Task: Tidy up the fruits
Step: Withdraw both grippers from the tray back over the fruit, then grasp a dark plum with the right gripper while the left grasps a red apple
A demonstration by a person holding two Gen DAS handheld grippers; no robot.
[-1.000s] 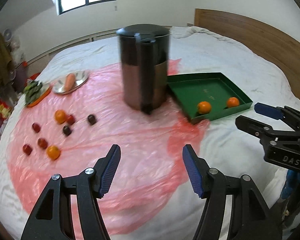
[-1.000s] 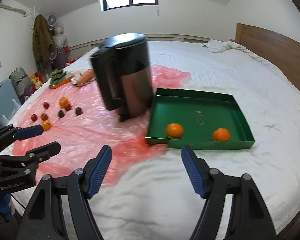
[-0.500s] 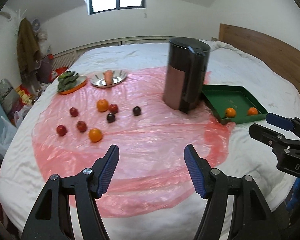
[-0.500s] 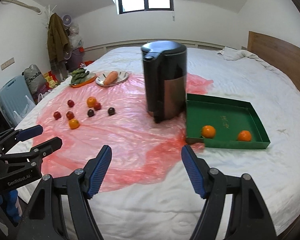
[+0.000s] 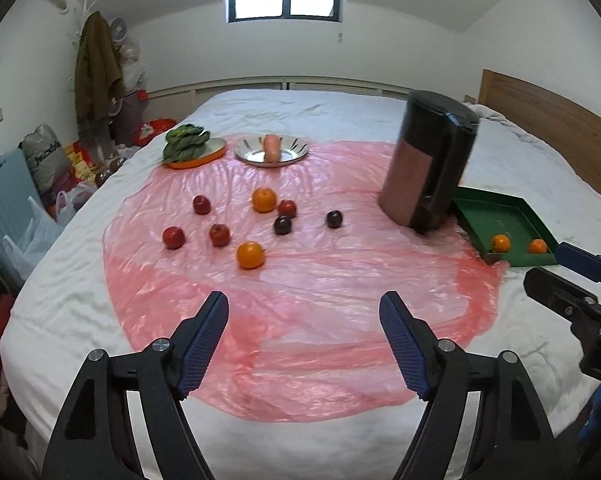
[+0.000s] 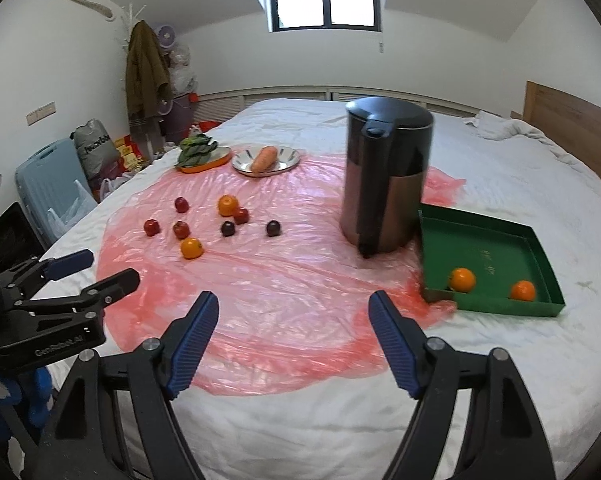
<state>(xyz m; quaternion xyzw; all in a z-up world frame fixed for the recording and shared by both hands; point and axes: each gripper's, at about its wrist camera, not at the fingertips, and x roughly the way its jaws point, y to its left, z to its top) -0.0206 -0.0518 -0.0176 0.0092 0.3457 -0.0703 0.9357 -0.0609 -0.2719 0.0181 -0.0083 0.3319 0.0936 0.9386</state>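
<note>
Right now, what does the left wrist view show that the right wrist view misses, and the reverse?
Only the left wrist view shows the right gripper from the side. Only the right wrist view shows the left gripper from the side and the kettle's lid button. Both show the loose fruit, the kettle and two oranges in the green tray.

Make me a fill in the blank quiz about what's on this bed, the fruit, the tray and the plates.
1. The green tray holds ____ oranges.
2. The steel plate holds a ____.
3. Loose on the pink sheet lie ____ oranges among the darker fruits.
4. Between those fruits and the tray stands a tall dark ____.

Missing words: two; carrot; two; kettle
</note>
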